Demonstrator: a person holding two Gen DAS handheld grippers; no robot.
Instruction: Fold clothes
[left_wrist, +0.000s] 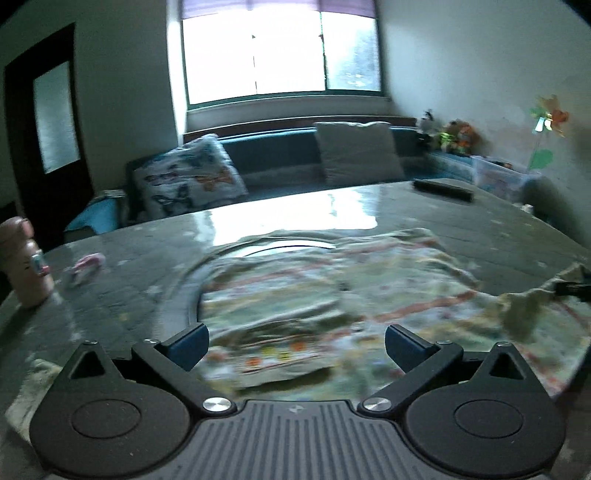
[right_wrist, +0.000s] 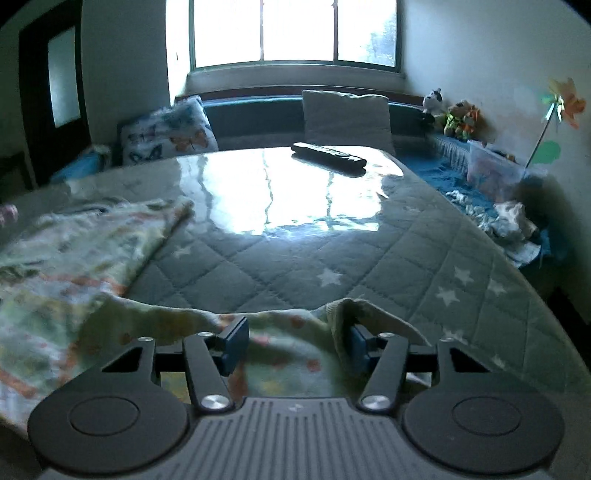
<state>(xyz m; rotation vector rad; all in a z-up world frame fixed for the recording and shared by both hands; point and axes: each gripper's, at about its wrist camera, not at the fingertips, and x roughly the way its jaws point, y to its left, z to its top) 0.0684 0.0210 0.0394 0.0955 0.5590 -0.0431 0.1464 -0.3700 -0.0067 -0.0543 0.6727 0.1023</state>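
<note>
A light garment (left_wrist: 332, 291) with a coloured print lies spread on the table, blurred in the left wrist view. My left gripper (left_wrist: 297, 345) hovers over its near edge, open wide, with nothing between its fingers. In the right wrist view the same garment (right_wrist: 74, 266) stretches off to the left. Its near right edge is bunched up at my right gripper (right_wrist: 295, 345). That gripper's jaws stand apart, with cloth lying between them and a fold draped over the right finger (right_wrist: 356, 341). The right gripper (left_wrist: 574, 286) also shows at the right edge of the left wrist view, where the cloth rises.
The table (right_wrist: 295, 266) has a quilted grey star cover under glossy film. A remote (right_wrist: 328, 157) lies at its far end. A round disc (left_wrist: 273, 249) sits under the garment. A small pink item (left_wrist: 86, 266) and a pale upright object (left_wrist: 26, 266) stand left. A sofa (right_wrist: 258, 110) lies beyond.
</note>
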